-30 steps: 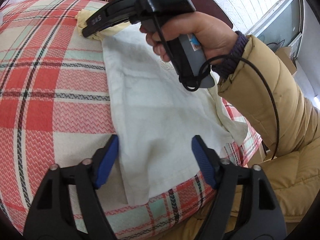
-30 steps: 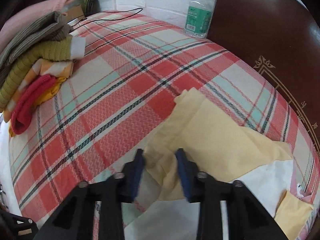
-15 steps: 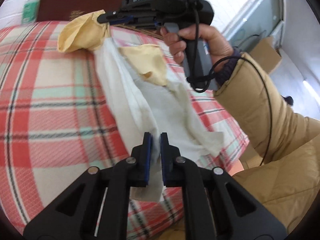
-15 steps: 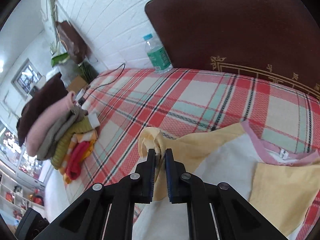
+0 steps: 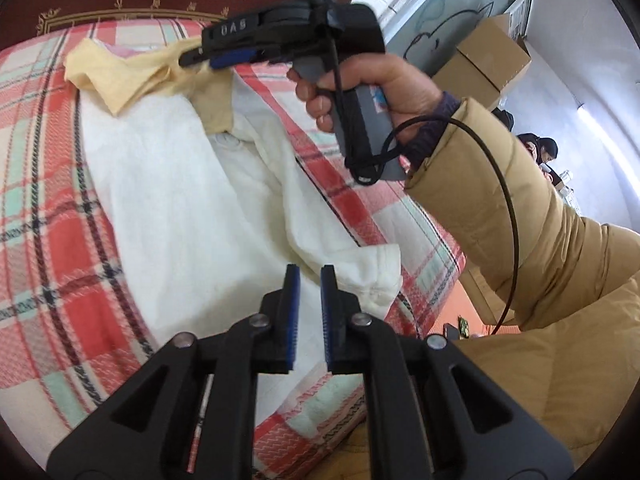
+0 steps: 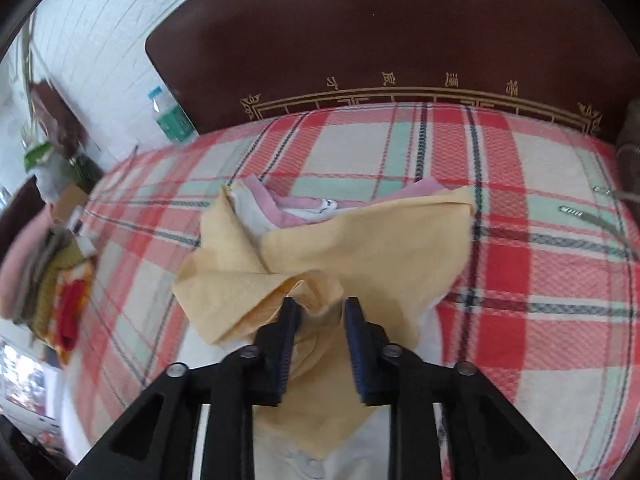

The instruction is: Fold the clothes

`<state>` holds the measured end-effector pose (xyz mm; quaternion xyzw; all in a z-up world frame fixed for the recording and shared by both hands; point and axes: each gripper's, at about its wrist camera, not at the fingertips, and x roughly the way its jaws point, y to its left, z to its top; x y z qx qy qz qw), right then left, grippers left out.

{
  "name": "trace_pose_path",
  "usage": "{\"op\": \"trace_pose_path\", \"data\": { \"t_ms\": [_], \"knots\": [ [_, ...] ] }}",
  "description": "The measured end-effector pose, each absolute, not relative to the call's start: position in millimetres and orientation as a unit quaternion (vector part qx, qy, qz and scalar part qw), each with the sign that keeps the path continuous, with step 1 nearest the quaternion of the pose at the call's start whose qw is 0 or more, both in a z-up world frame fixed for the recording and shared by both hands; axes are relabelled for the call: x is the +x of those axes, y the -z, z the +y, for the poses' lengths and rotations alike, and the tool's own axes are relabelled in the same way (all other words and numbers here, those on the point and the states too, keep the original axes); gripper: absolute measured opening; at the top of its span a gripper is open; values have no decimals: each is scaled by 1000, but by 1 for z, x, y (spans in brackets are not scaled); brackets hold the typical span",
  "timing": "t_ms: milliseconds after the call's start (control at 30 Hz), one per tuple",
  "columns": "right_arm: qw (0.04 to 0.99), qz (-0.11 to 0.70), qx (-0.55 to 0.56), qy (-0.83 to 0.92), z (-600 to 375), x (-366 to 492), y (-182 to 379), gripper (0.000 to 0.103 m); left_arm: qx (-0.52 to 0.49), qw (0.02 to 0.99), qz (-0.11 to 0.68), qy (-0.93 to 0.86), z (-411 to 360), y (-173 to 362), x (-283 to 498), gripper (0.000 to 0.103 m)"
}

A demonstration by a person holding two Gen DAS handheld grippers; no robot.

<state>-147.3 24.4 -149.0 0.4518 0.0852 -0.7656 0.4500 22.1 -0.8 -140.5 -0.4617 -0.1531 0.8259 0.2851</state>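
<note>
1. Both tongs have let go since half a second back: they were pinched on the shirt then, and now each pair shows a gap, plus the right-hand fold has come over onto the body of the shirt.
2. Far left in the right wrist view, a stack of folded clothes (image 6: 48, 264) sits at the bed's edge, kinda blurry, and a water bottle (image 6: 170, 118) stands by the dark headboard (image 6: 400, 32).
3. Left tongs (image 5: 307, 276) are slightly apart, nothing gripped, hovering over the lower hem end of the shirt (image 5: 192, 200). I can't tell if the pads touch the cloth.
4. That white shirt with yellow sleeves lies lengthwise on the plaid bedspread (image 5: 44, 216), folded narrow, with the hem corner near the bed's edge.
5. Right tongs (image 6: 320, 304) are apart too, over the bunched yellow sleeve (image 6: 360, 248) at the collar end, fabric loose between the jaws rather than clamped. The pink collar peeks out behind.
6. Over on the right of the left wrist view, the person's right hand (image 5: 360, 92) grips the handle, tan jacket sleeve (image 5: 540, 220) behind it, and cardboard boxes (image 5: 480, 60) sit further back.
</note>
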Motion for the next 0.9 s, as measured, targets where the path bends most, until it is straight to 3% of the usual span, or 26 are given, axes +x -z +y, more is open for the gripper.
{"op": "trace_pose_path", "data": {
  "t_ms": [33, 167, 233, 300, 367, 400, 433, 500, 700, 900],
  "knots": [
    [453, 112, 440, 767, 19, -140, 149, 51, -467, 285, -153, -823, 3, 143, 22, 11],
    [462, 220, 389, 766, -2, -111, 149, 56, -478, 281, -164, -816, 3, 152, 26, 13],
    [464, 273, 361, 761, -13, -97, 150, 64, -481, 278, -169, -814, 6, 151, 27, 20],
    [465, 324, 332, 754, -24, -83, 150, 65, -482, 275, -170, -815, 8, 149, 28, 37],
    [464, 368, 310, 744, -35, -71, 153, 62, -482, 273, -172, -815, 8, 149, 28, 37],
    [461, 369, 318, 741, -38, -74, 157, 52, -482, 273, -172, -815, 8, 150, 29, 37],
    [458, 360, 335, 741, -39, -83, 161, 27, -482, 273, -172, -815, 8, 151, 31, 37],
    [452, 334, 366, 742, -37, -102, 164, 7, -482, 274, -176, -814, 5, 153, 31, 37],
    [452, 182, 422, 765, -2, -162, 143, 6, -485, 282, -177, -809, 4, 156, 28, 40],
    [392, 151, 458, 783, -1, -201, 161, 8, -488, 288, -172, -806, 7, 155, 31, 42]
  ]
}}
